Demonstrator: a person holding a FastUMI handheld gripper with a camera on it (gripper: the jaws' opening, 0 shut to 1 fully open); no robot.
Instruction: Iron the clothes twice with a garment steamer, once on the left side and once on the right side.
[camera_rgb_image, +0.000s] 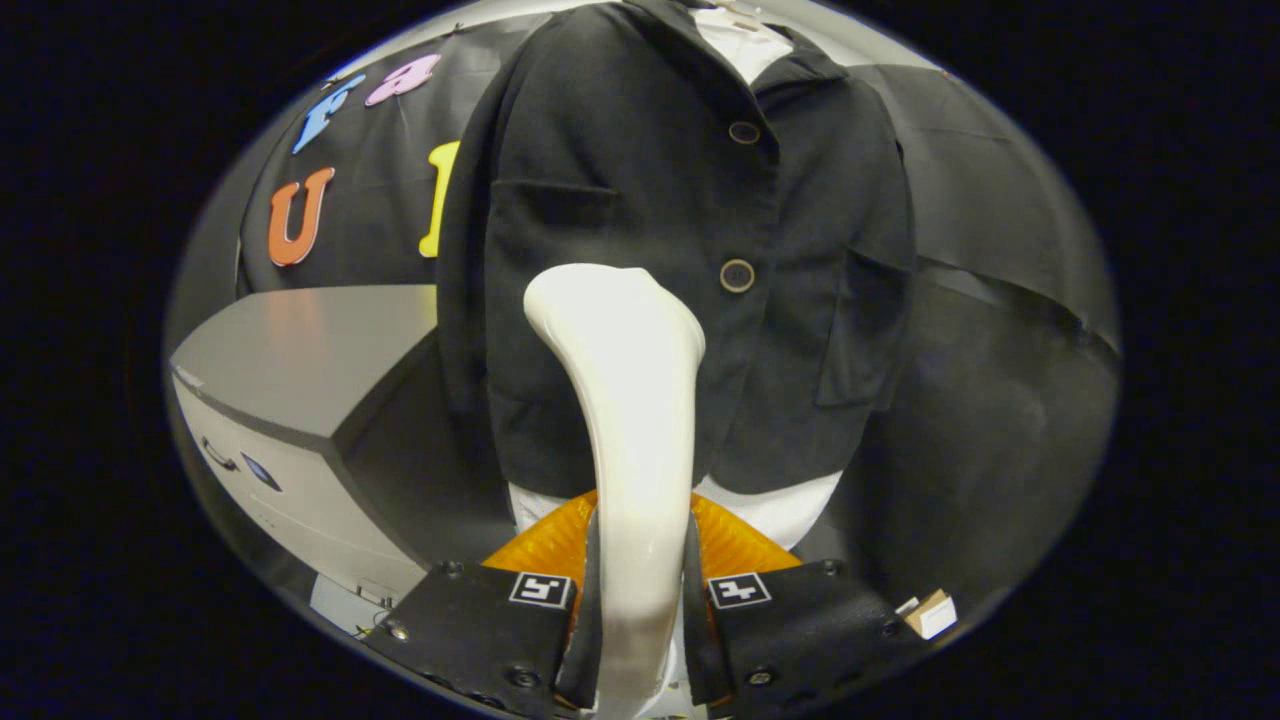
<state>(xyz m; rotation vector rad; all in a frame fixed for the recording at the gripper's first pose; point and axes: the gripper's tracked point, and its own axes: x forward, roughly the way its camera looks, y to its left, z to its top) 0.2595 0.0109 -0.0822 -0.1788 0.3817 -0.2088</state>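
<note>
The tongs are clenched on the handle of the white garment steamer, one finger pressing each side, and its head rises at twelve o'clock from them against the lower front of the black jacket. The jacket hangs just beyond, its two buttons at about one o'clock from the head. The smooth handle could likely twist in the grip under drag, or the head catch a button or the pocket at two o'clock. A grey surface sits at ten o'clock.
</note>
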